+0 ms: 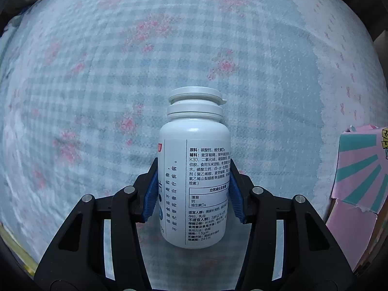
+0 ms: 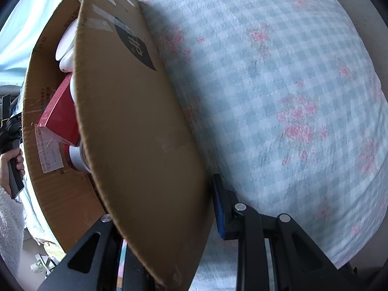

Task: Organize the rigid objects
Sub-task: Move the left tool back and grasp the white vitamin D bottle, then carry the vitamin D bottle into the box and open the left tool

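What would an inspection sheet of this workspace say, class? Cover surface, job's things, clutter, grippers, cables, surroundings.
Surface: checked floral bedcover.
Job's things: white bottle with printed label, lid on; cardboard box holding a red box and white containers.
Clutter: torn pink and teal packaging at the right edge.
Grippers: left gripper jaws clamp the bottle; right gripper jaws straddle the box flap.
Cables: nothing seen.
Surroundings: hand on a handle, beyond the box.

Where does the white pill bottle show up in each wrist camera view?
Left wrist: white pill bottle stands centre frame, clamped between the left gripper pads.
Right wrist: not in view; the cardboard box fills the left half.
Shared landmark: the checked floral bedspread.
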`<state>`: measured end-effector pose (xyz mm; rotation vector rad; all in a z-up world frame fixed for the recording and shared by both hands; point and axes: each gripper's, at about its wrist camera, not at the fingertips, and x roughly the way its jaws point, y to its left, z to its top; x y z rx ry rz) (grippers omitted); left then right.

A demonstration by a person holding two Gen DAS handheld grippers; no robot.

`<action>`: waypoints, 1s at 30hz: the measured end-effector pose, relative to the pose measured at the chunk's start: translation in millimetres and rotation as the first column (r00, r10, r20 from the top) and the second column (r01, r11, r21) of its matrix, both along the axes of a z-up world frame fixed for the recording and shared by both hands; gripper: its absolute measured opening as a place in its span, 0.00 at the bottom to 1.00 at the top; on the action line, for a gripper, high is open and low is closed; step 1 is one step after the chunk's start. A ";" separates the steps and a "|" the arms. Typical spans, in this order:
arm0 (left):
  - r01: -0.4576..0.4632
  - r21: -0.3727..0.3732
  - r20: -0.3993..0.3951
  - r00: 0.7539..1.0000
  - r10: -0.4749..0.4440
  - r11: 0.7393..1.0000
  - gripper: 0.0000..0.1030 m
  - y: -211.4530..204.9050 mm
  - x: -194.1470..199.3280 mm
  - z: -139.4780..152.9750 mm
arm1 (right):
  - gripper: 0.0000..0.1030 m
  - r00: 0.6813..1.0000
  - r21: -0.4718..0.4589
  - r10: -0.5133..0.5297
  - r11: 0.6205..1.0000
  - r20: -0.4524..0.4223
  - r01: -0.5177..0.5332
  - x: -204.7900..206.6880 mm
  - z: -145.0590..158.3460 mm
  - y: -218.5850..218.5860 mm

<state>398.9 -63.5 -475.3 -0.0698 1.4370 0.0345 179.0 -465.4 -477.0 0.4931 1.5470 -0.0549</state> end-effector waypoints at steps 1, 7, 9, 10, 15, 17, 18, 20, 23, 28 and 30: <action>-0.002 -0.003 0.011 1.000 0.002 1.000 0.45 -0.4 -1.5 2.4 | 0.24 1.000 -0.002 0.003 1.000 0.000 -0.003 2.1 -0.8 1.2; -0.018 -0.027 0.077 0.997 0.020 0.999 0.45 6.3 -17.3 33.8 | 0.24 1.000 -0.003 0.022 1.000 0.013 -0.022 5.3 -4.4 4.7; -0.017 -0.032 0.106 0.994 0.021 0.999 0.45 7.5 -22.8 50.7 | 0.24 0.999 -0.005 0.027 1.000 0.020 -0.027 1.2 -0.7 6.9; -0.015 -0.036 0.122 0.992 0.020 0.999 0.45 7.2 -27.1 59.0 | 0.24 0.999 -0.004 0.028 1.000 0.028 -0.028 1.2 0.8 7.3; 0.009 -0.052 0.191 0.982 0.002 0.999 0.45 2.3 -43.3 103.1 | 0.23 0.997 -0.003 0.038 0.999 0.064 -0.038 -8.8 13.2 5.1; 0.018 -0.063 0.218 0.976 -0.004 0.998 0.45 -1.9 -53.0 121.8 | 0.22 0.995 -0.015 0.058 0.998 0.075 -0.057 -9.9 18.7 5.8; 0.021 -0.067 0.228 0.974 -0.006 0.998 0.45 -8.2 -54.5 127.2 | 0.21 0.994 -0.024 0.072 0.997 0.081 -0.070 -10.5 20.5 7.3; 0.033 -0.077 0.253 0.967 -0.012 0.997 0.45 -12.0 -59.1 142.2 | 0.21 0.992 -0.031 0.084 0.996 0.090 -0.081 -14.5 25.3 4.7; 0.052 -0.088 0.284 0.958 -0.025 0.995 0.45 -30.3 -66.6 163.6 | 0.21 0.991 -0.023 0.082 0.997 0.107 -0.080 -25.6 35.9 10.1; 0.091 -0.122 0.330 0.943 -0.046 0.988 0.45 -61.2 -88.8 203.3 | 0.21 0.990 -0.007 0.063 0.998 0.123 -0.063 -31.3 38.1 9.0; 0.104 -0.138 0.345 0.937 -0.051 0.985 0.45 -79.4 -100.7 218.2 | 0.21 0.991 -0.003 0.059 0.998 0.124 -0.059 -31.6 41.4 8.7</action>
